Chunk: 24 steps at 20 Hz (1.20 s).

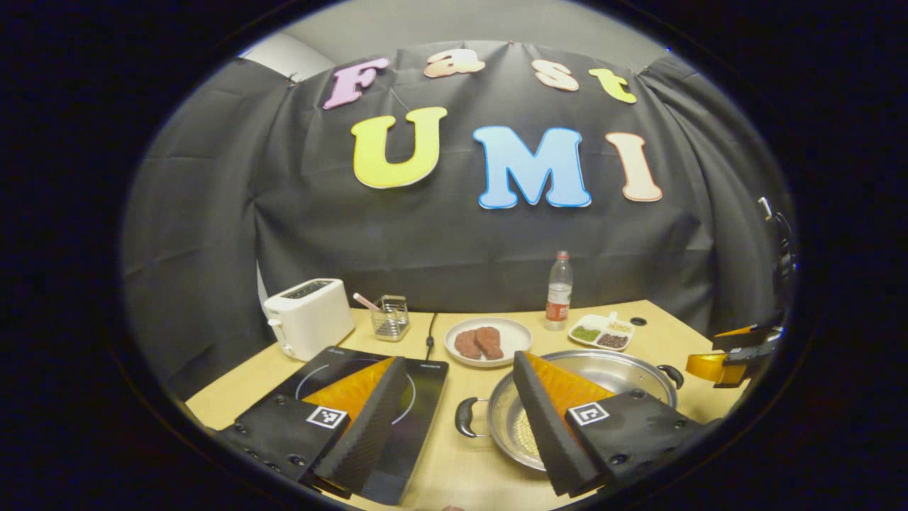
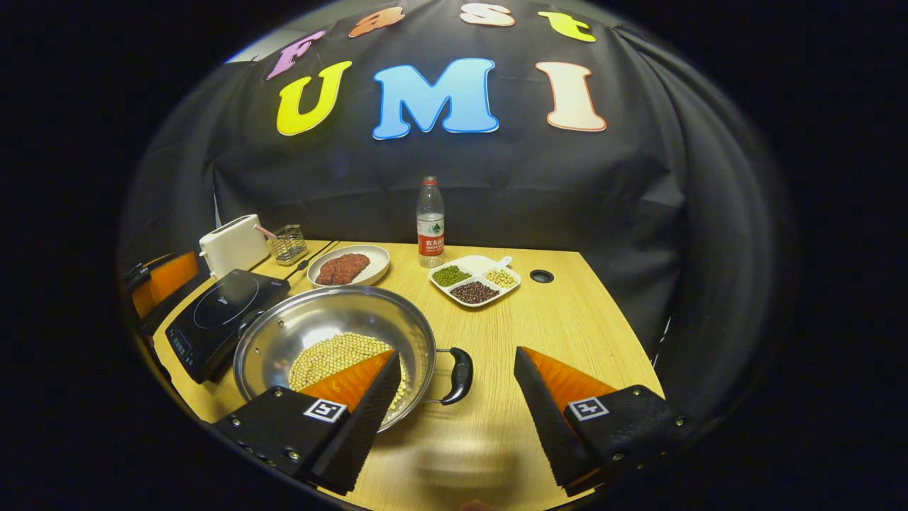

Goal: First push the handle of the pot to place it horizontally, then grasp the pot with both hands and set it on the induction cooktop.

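Pot (image 2: 333,341), steel, two black side handles, sits on the wooden table (image 2: 567,319) just right of the induction cooktop (image 2: 223,319), not on it. Yellow beans (image 2: 333,355) heaped in its bottom. In the left gripper view the pot (image 1: 610,372) shows its near handle (image 1: 464,416) pointing toward the cooktop (image 1: 425,397) and its far handle (image 1: 672,374) on the opposite side.

Left gripper (image 1: 457,426) held low over the table, fingers spread wide and holding nothing; the near handle lies in the gap between them, untouched. Its left finger hangs over the cooktop, right finger over the pot rim. Right gripper (image 2: 454,408) likewise spread wide, empty; the pot's right handle (image 2: 457,375) sits between its fingers, no contact seen. Its left finger overlaps the pot, right finger over bare table. The right gripper's orange-and-black body (image 1: 731,355) also shows at the right edge of the left gripper view, beyond the pot.

Behind: white plate with brown meat (image 2: 347,266), water bottle (image 2: 430,223), divided dish of beans (image 2: 474,280), white toaster (image 2: 233,245), wire basket (image 2: 287,245), a round cable hole (image 2: 541,275) in the tabletop. Cord (image 1: 430,333) runs back from the cooktop. Black cloth wall behind the table.
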Tool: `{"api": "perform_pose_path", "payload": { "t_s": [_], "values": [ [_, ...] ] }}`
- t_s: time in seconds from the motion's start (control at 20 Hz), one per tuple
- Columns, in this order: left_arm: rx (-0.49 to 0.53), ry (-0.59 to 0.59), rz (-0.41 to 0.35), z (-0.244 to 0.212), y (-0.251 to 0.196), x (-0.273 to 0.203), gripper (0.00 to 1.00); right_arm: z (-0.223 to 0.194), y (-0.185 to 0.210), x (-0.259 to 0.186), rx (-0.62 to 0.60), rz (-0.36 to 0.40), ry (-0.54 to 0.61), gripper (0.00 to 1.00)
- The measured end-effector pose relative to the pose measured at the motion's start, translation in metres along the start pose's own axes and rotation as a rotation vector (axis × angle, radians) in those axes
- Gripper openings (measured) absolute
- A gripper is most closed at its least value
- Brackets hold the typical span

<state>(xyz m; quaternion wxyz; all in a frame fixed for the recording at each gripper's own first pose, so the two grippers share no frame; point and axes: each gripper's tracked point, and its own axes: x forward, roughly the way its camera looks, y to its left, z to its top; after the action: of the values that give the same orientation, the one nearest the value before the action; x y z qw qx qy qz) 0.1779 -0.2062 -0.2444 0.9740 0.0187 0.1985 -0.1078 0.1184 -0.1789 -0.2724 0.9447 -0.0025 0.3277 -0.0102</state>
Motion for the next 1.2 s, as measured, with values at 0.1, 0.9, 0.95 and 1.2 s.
{"api": "perform_pose_path", "payload": {
  "t_s": [0.1, 0.9, 0.95, 1.2],
  "values": [
    [0.003, 0.046, -0.027, -0.014, -0.007, 0.016, 1.0, -0.002, 0.002, 0.007, 0.005, 0.002, 0.01, 0.98],
    [-0.032, 0.379, -0.065, -0.133, -0.018, 0.091, 0.98, -0.044, 0.006, 0.062, 0.061, -0.01, 0.152, 0.98],
    [-0.029, 0.394, -0.066, -0.137, -0.019, 0.092, 0.95, -0.046, 0.007, 0.064, 0.069, -0.006, 0.164, 0.98],
    [-0.035, 0.43, -0.047, -0.147, -0.021, 0.091, 1.0, -0.054, 0.012, 0.072, 0.081, 0.011, 0.189, 0.77]
  ]
}}
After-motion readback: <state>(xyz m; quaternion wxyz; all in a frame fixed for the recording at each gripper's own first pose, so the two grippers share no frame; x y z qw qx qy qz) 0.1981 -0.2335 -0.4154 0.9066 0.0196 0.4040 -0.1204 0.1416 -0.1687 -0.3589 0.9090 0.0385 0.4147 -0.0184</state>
